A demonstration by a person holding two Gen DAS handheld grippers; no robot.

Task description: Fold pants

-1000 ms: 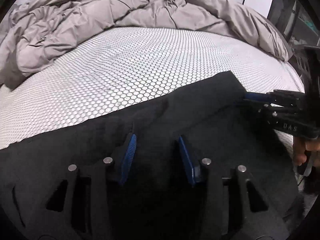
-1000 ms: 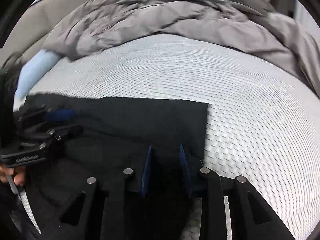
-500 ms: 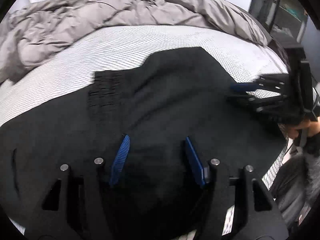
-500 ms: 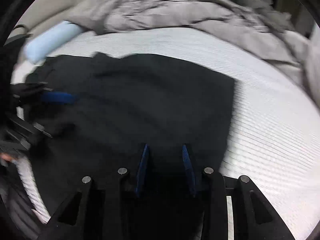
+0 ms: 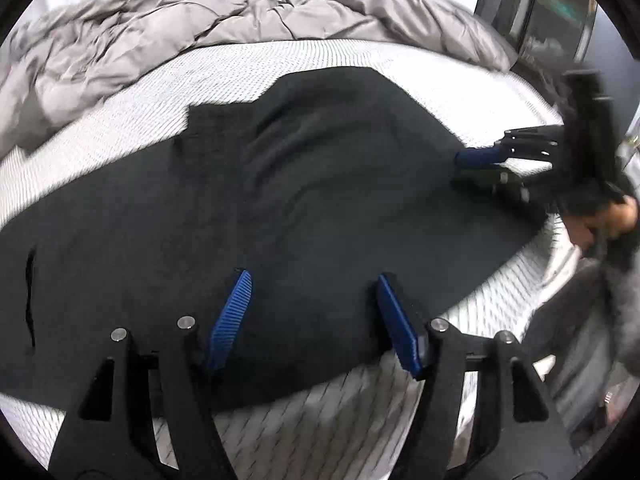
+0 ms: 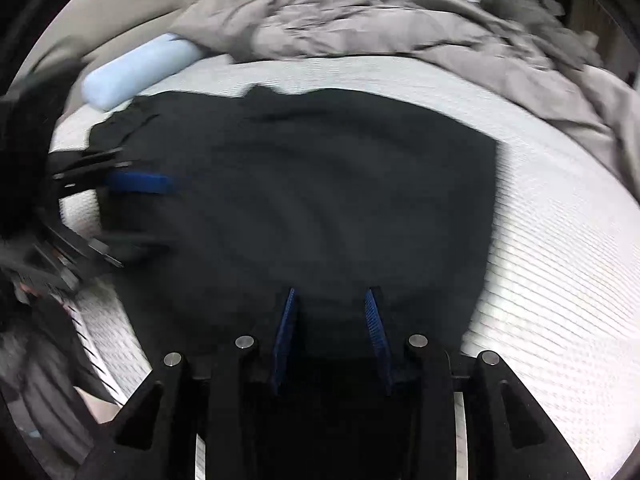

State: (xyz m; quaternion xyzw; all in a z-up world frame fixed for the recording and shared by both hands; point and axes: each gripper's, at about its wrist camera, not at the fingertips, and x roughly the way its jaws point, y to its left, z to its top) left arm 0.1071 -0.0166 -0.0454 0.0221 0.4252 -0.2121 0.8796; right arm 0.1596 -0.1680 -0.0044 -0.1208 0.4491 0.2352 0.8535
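Observation:
Black pants (image 5: pixel 304 184) lie folded and flat on the white mattress (image 5: pixel 352 60), with soft ripples across the top layer. My left gripper (image 5: pixel 316 308) hovers over their near edge with its jaws opening; its blue pads stand wide apart and press on nothing. In the right wrist view the same pants (image 6: pixel 320 184) fill the middle, and the left gripper (image 6: pixel 136 216) shows blurred at their left end. My right gripper (image 6: pixel 331 320) is above the near part of the cloth, pads a narrow gap apart, nothing pinched. From the left wrist view the right gripper (image 5: pixel 480 168) sits at the pants' right edge.
A crumpled grey duvet (image 5: pixel 224 12) is heaped along the back of the bed, also the duvet (image 6: pixel 400 20). A pale blue bolster (image 6: pixel 136 76) lies at the back left. A person's hand (image 5: pixel 616 220) holds the right gripper beside the mattress's right edge, with dark furniture (image 5: pixel 552 12) beyond.
Both grippers drew back toward the near edge, so more of the pants shows. The cloth now lies flat, let go. The left jaws spread wider.

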